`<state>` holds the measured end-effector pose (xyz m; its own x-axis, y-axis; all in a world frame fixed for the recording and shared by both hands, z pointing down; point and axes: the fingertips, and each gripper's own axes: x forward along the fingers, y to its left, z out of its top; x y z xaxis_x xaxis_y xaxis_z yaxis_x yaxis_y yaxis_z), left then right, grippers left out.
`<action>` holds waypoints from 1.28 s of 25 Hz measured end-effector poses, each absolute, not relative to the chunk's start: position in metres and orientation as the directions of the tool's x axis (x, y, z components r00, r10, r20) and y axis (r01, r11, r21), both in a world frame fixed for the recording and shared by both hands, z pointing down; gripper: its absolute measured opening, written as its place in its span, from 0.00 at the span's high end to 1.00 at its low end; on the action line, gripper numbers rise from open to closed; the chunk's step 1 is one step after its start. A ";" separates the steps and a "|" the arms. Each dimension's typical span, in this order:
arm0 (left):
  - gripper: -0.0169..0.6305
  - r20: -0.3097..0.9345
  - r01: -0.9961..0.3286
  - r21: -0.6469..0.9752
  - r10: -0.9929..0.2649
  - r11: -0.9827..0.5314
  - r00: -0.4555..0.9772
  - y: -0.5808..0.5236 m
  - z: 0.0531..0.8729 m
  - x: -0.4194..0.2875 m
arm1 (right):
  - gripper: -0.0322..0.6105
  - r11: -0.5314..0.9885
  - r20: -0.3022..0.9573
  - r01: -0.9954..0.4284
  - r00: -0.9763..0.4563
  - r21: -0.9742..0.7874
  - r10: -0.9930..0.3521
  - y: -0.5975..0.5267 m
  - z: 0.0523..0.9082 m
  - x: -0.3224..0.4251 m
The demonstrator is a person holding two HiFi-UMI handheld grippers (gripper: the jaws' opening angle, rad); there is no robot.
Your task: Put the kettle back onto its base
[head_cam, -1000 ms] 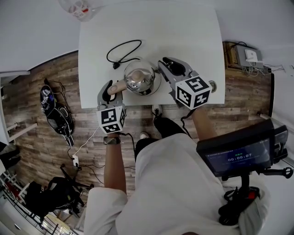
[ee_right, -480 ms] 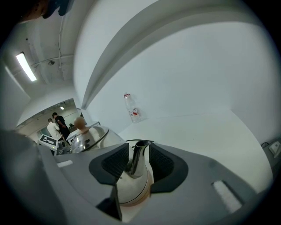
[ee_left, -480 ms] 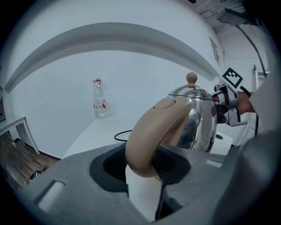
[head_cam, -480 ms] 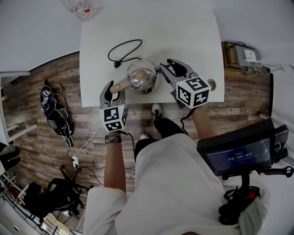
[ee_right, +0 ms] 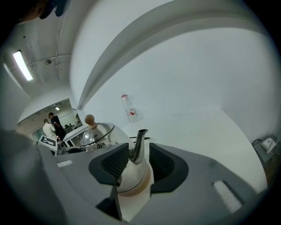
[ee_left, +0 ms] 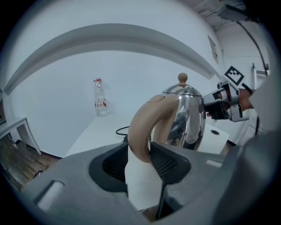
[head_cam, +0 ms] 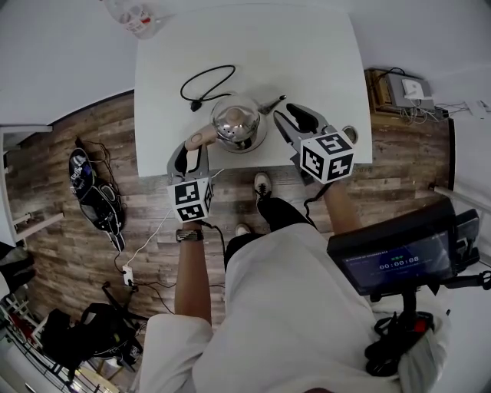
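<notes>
Kettle (head_cam: 239,123) stands close to the desk's (head_cam: 299,54) near edge, a little left of its middle. A tan band (ee_right: 137,189) under the body may be its base, though the kettle hides it from above and I cannot tell how well it is seated. The left claw (ee_left: 140,160) reaches in over the near edge and is clamped on the tan handle (ee_left: 147,127). The right claw (ee_right: 134,160) hovers over the near right part of the desk with its jaws parted. The spout (ee_right: 138,147) shows in the gap between them, and from above its tip lies just beyond the fingertips. A black cord (head_cam: 207,84) loops just behind the kettle. A plastic bottle (head_cam: 134,15) stands at the far left corner. The far half and the right side of the desk are open.
</notes>
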<state>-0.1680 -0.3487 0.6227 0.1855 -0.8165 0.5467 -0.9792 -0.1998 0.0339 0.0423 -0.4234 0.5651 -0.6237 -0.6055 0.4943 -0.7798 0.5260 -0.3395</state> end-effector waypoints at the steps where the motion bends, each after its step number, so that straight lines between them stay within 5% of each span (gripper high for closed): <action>1: 0.74 0.551 -0.980 0.030 -0.815 -0.197 0.181 -0.350 0.625 -0.169 | 0.71 0.522 0.493 -0.782 -0.621 -0.340 -0.610 -0.425 0.565 0.043; 10: 0.74 0.560 -0.986 0.023 -0.815 -0.163 0.148 -0.310 0.621 -0.187 | 0.73 0.493 0.476 -0.808 -0.589 -0.323 -0.653 -0.380 0.540 0.047; 16: 0.77 0.468 -0.975 0.015 -0.860 -0.221 0.203 -0.242 0.568 -0.175 | 0.92 0.469 0.431 -0.846 -0.532 -0.252 -0.728 -0.304 0.484 0.053; 32: 0.96 0.219 -0.930 -0.009 -0.909 -0.366 0.356 -0.138 0.428 -0.133 | 0.95 0.480 0.188 -0.877 -0.472 -0.002 -0.861 -0.158 0.351 0.051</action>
<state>-0.1330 -0.1382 0.4276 0.3557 -0.9086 0.2191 -0.9304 -0.3664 -0.0090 0.0510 -0.1583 0.3510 -0.4718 -0.8615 0.1879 -0.8773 0.4799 -0.0022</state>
